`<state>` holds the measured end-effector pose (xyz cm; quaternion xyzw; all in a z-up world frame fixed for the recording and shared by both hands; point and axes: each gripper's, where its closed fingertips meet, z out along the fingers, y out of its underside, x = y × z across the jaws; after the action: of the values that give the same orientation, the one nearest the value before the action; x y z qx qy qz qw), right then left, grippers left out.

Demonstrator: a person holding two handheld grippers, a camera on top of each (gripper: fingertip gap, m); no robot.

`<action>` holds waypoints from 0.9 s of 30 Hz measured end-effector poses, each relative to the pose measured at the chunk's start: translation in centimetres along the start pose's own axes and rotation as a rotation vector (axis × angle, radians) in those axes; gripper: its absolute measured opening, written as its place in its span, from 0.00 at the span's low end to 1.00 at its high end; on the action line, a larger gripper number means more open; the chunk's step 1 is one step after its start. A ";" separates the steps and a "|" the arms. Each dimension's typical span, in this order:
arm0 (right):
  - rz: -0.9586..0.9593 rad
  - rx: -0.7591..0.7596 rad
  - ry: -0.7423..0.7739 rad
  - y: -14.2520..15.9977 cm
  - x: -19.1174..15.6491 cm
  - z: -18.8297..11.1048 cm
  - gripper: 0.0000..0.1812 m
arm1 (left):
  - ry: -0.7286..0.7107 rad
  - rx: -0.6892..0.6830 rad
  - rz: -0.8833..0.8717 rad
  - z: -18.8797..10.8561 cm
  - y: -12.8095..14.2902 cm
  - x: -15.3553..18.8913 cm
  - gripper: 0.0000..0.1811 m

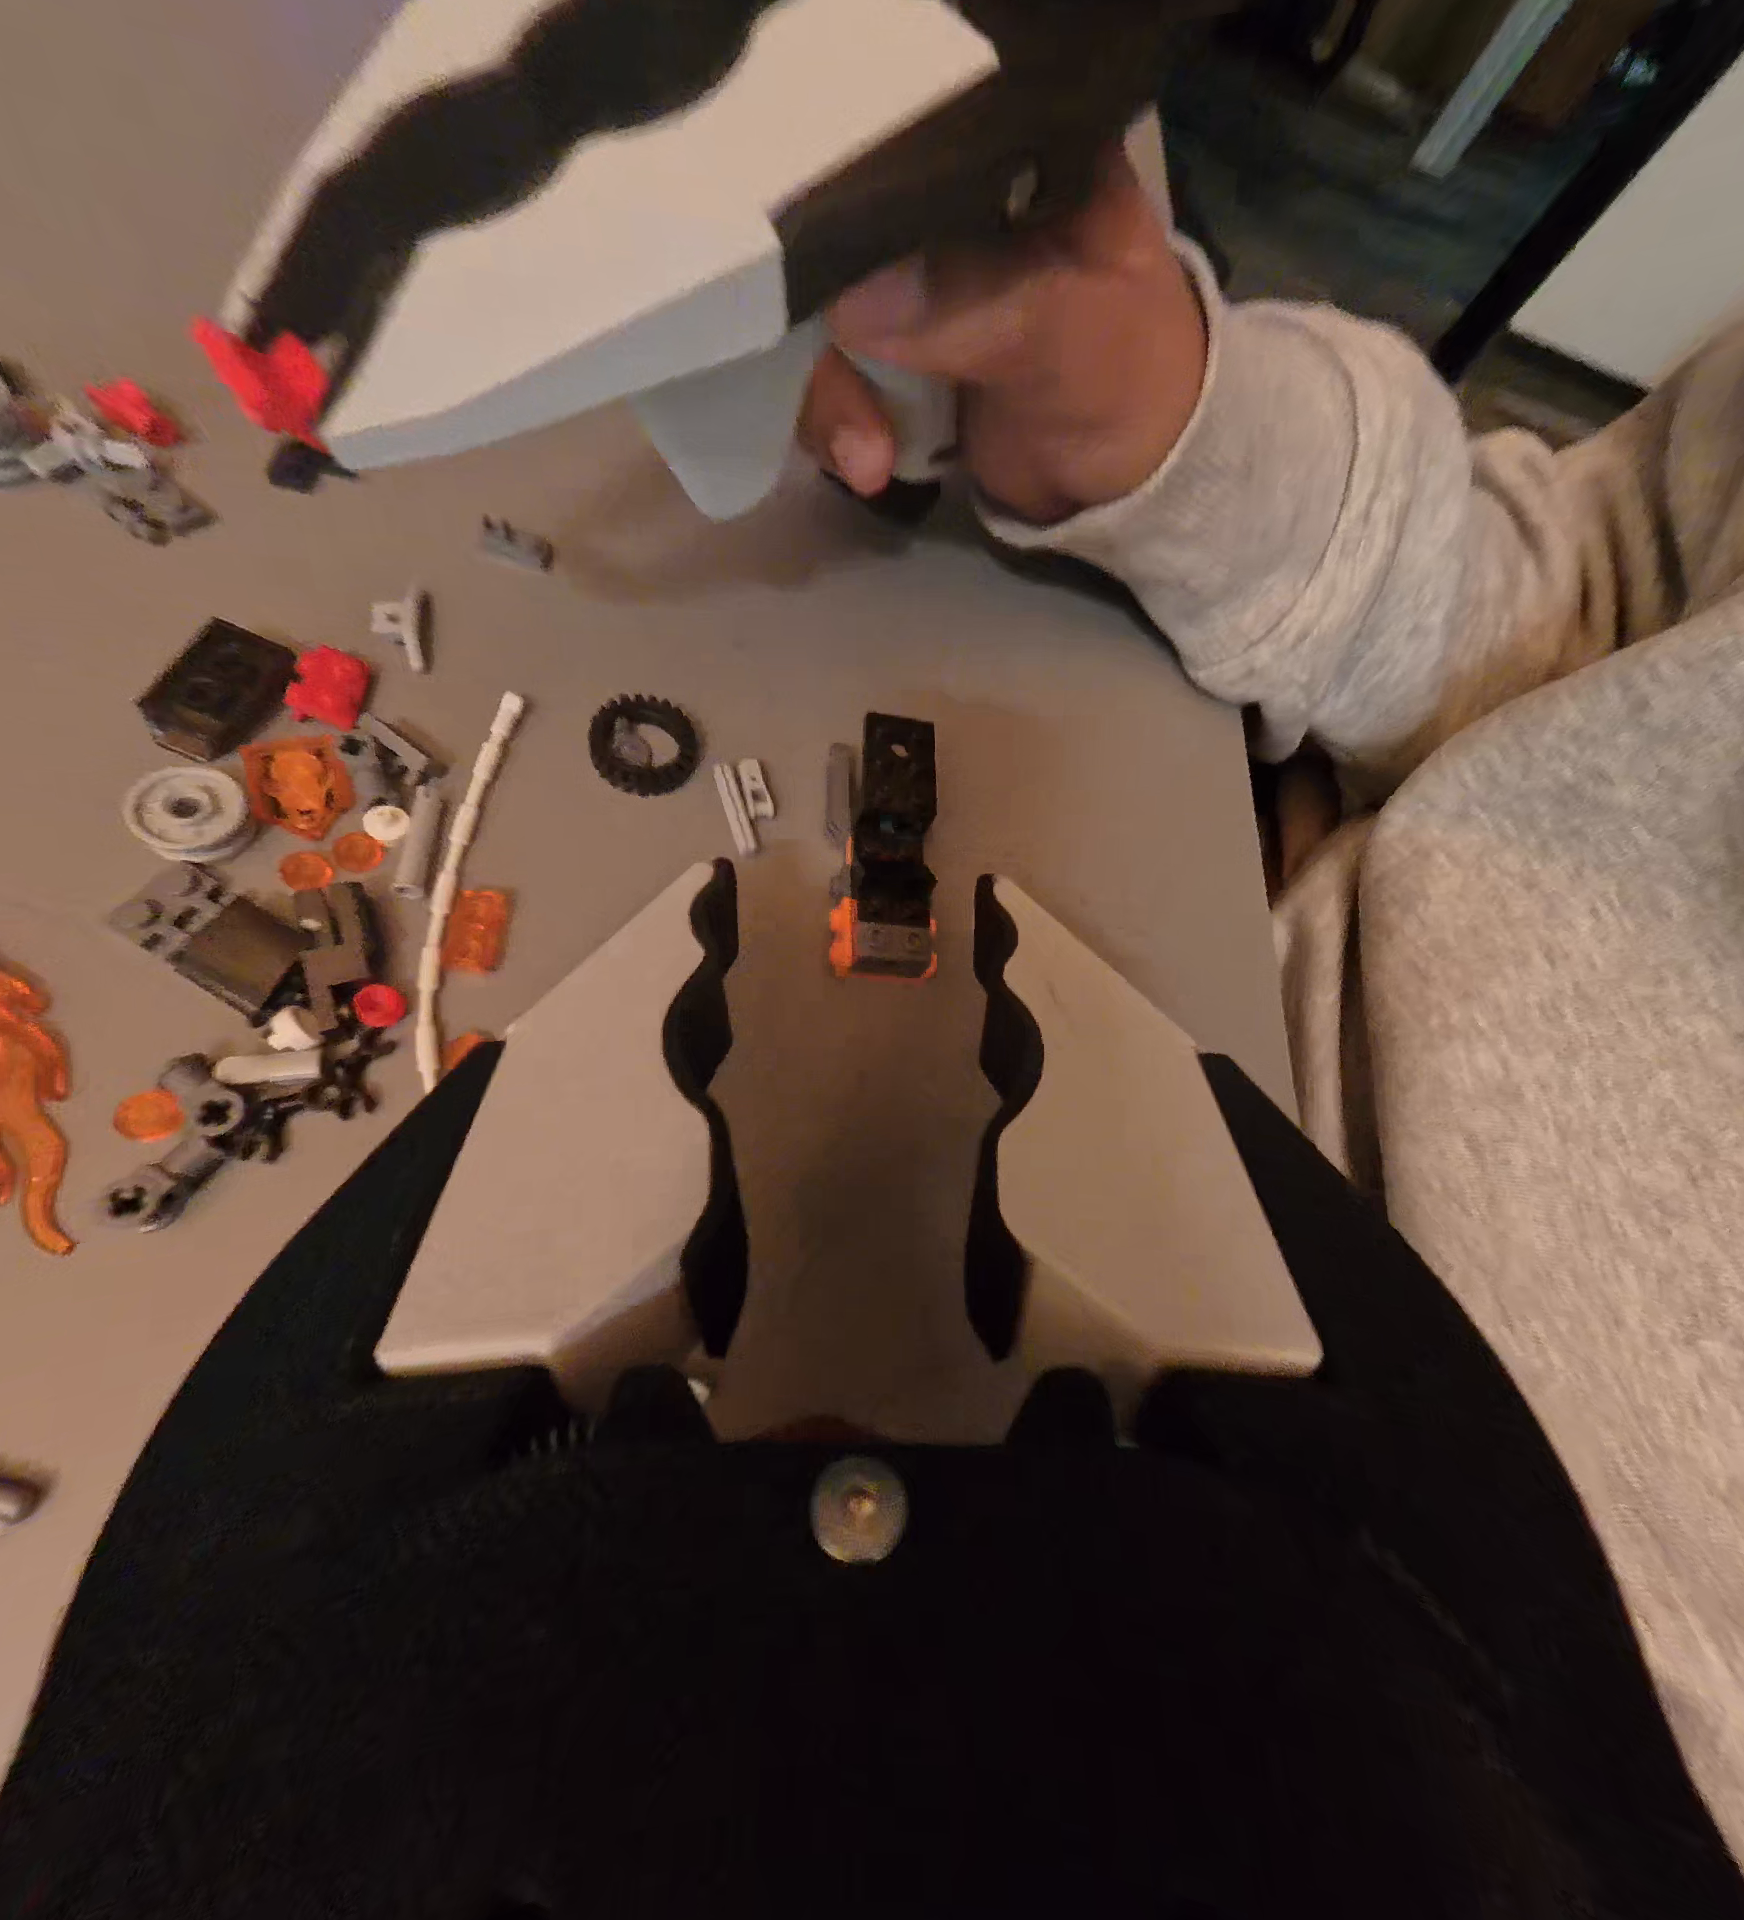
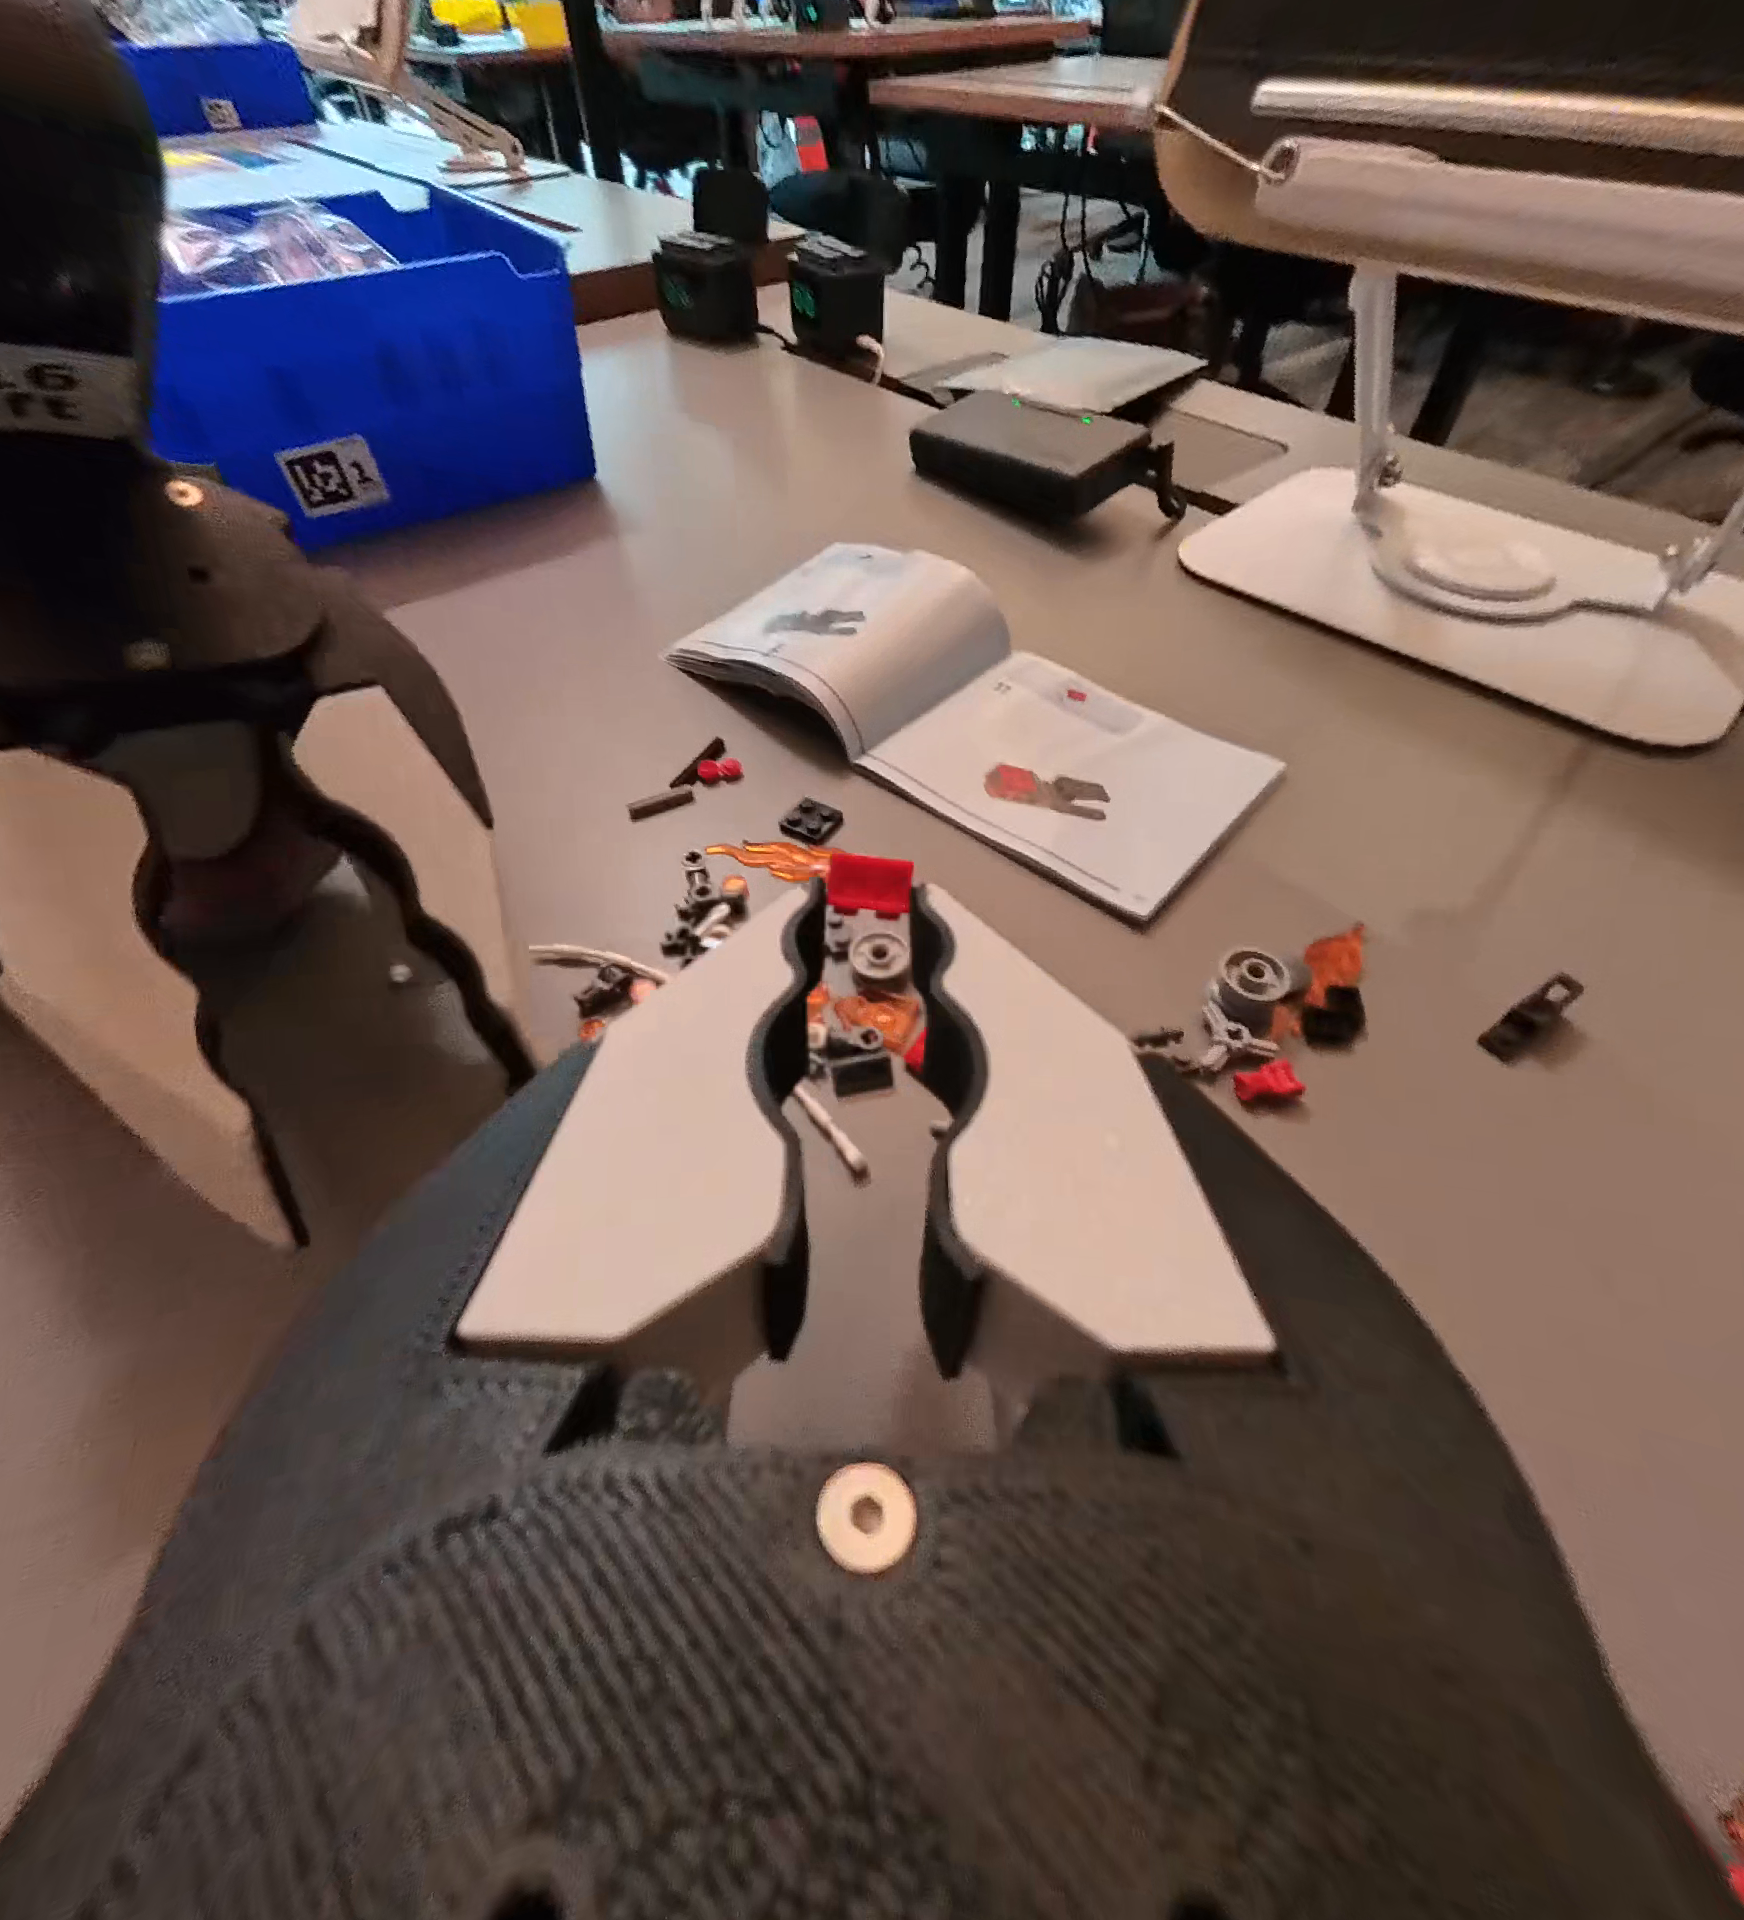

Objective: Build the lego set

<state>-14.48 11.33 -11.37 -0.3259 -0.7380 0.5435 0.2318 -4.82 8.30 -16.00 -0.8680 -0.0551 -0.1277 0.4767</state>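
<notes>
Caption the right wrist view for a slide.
Right claw shut on red brick above scattered parts, open booklet behind.

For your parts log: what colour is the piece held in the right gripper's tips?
Red piece, clearest in the right wrist view.

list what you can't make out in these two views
- Left wrist view: the right gripper is motion-blurred, so the shape of the red piece at its tips is unclear.
- Right wrist view: its own fingers hide part of the loose pieces.
- Right wrist view: the instruction booklet drawings are too small.
</notes>
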 end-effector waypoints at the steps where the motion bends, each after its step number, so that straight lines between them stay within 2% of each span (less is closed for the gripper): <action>1: -0.004 0.007 -0.011 -0.1 -0.2 0.0 0.08 | -0.010 0.033 -0.004 -0.3 -0.5 -0.2 0.25; 12: -0.129 0.111 -0.150 -2.0 -4.0 -0.6 0.08 | -0.106 0.330 -0.047 -4.4 -4.3 -2.2 0.25; 20: -0.198 0.140 -0.232 -2.3 -6.2 -0.7 0.08 | -0.099 0.354 -0.046 -4.7 -4.6 -2.1 0.25; 23: -0.100 0.175 -0.372 -2.8 -7.6 -1.2 0.08 | -0.118 0.361 -0.022 -4.8 -4.7 -2.1 0.25; 27: 0.232 0.326 -0.720 -5.5 -9.0 -4.2 0.07 | -0.126 0.386 0.017 -5.2 -5.1 -1.7 0.25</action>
<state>-6.72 6.39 -4.74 -0.1550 -0.6344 0.7553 -0.0553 -8.40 6.75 -9.64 -0.7671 -0.1010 -0.0561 0.6310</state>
